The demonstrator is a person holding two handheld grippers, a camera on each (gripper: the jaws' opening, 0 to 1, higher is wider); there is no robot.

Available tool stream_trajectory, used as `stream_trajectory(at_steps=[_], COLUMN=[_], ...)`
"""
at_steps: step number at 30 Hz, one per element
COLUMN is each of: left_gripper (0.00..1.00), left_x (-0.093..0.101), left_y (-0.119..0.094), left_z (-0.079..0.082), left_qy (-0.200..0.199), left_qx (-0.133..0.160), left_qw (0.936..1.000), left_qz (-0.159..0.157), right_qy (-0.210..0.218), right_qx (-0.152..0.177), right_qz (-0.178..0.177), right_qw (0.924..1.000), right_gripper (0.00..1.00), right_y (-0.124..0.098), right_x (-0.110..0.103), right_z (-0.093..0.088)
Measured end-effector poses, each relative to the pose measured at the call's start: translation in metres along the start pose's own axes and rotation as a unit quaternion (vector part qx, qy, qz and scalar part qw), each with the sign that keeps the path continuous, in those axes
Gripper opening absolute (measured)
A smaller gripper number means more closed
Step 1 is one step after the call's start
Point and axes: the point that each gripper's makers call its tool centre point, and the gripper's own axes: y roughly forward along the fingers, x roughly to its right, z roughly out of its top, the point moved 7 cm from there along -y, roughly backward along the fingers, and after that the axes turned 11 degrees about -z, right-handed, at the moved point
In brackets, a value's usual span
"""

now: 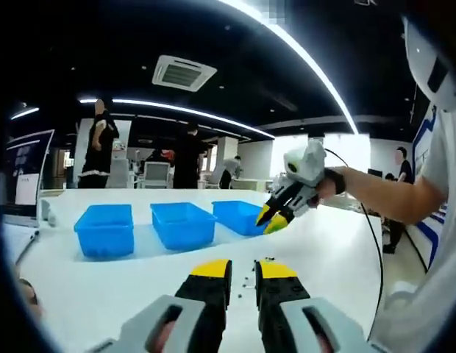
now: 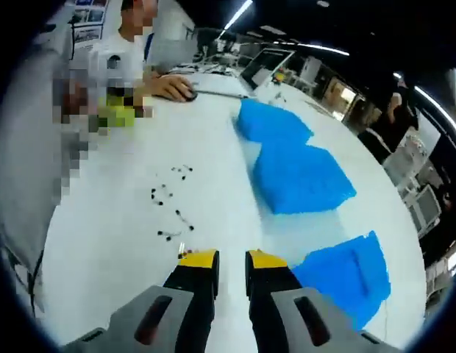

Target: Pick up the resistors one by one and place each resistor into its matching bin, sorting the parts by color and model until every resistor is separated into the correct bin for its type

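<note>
Right gripper (image 1: 275,218), jaws near-closed, contents indiscernible, hovers at rightmost bin (image 1: 238,216); we judge drop step. Left gripper (image 1: 243,273) slightly parted, empty. Next: fetch resistors (image 2: 171,198).

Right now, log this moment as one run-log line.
phase: sorting | right gripper: at rightmost blue bin, grip unclear | left gripper: low over table, apart | resistors: loose on table
</note>
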Motion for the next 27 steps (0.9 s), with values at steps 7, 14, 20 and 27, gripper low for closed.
stream_trajectory(at_steps=[7,14,20,27], left_gripper=[0.16,0.16,0.16,0.16], left_x=[-0.005,-0.007,-0.005,-0.006], left_y=[-0.007,-0.007,-0.005,-0.005], left_z=[-0.004,-0.006,-0.009,-0.009], left_qy=[-0.003,-0.006,-0.002,-0.005], left_qx=[-0.003,-0.005,-0.012,-0.009], left_qw=[0.9999,0.9998,0.9998,0.9999], left_qz=[0.014,0.018,0.013,0.011], right_qy=[-0.014,0.002,0.055,0.092], right_qx=[-0.010,-0.017,-0.026,-0.006], right_qz=[0.037,0.062,0.073,0.067], right_qw=[0.9992,0.9979,0.9955,0.9935], right_gripper=[0.16,0.13,0.06,0.04], right_y=[0.010,0.018,0.019,0.020], right_x=[-0.017,-0.031,-0.033,-0.031], right_z=[0.001,-0.002,-0.005,-0.001])
